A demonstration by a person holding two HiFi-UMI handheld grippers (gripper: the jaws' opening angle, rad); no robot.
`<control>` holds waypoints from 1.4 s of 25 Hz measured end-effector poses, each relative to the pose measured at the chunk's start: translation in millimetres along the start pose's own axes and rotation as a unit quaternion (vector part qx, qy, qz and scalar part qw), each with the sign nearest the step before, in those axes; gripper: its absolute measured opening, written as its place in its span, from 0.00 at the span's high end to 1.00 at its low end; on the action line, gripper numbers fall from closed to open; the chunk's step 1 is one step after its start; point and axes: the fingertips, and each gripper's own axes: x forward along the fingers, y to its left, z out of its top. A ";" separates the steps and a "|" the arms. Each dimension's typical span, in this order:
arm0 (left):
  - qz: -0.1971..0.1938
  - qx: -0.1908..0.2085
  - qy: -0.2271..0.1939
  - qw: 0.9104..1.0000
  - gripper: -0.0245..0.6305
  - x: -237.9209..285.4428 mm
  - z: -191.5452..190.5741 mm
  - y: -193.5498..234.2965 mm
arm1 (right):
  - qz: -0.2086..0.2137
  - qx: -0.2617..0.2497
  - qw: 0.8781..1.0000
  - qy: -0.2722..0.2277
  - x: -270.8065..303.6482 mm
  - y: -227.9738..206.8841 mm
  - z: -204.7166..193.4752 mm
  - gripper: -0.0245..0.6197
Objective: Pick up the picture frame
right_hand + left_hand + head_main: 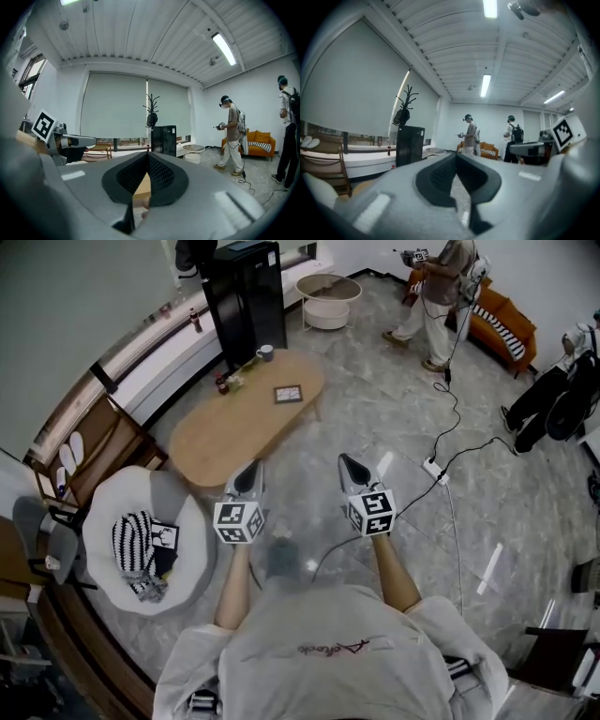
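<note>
The picture frame (288,394), small, dark and square, lies flat on the far half of the oval wooden coffee table (216,432). Both grippers are held side by side over the floor, short of the table's near end, and point towards it. My left gripper (253,468) is shut with nothing in it; its jaws meet in the left gripper view (456,155). My right gripper (347,462) is likewise shut and empty, with the jaws closed to a line in the right gripper view (146,155). A strip of the table's wooden top (140,185) shows below them. The frame appears in neither gripper view.
A mug (265,352) and small bottles (225,382) stand on the table's far left. Behind it are a black cabinet (246,296) and a round white table (328,298). A white armchair (141,540) sits at the left. A cable and power strip (436,470) lie on the floor at the right, near a person (436,296).
</note>
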 end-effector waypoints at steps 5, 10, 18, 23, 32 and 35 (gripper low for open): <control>-0.007 -0.005 0.002 1.000 0.96 37.4 6.1 31.8 | -0.004 0.000 1.000 0.006 46.5 -11.6 9.3 0.95; -0.008 -0.005 0.002 1.000 0.96 73.1 17.7 72.2 | -0.006 0.000 1.000 0.007 97.3 -19.4 19.6 0.95; -0.009 -0.008 0.011 1.000 0.96 130.3 29.4 139.9 | -0.003 0.003 1.000 0.017 184.5 -26.9 32.3 0.95; -0.018 -0.008 0.013 1.000 0.96 168.2 40.7 173.1 | -0.007 0.004 1.000 0.023 235.0 -35.4 42.9 0.95; -0.021 -0.017 0.009 1.000 0.96 224.6 57.9 241.2 | -0.016 -0.003 1.000 0.024 321.7 -46.4 67.0 0.95; -0.027 -0.018 0.011 0.999 0.96 241.3 57.0 253.3 | -0.022 -0.004 0.999 0.027 339.6 -52.1 66.8 0.95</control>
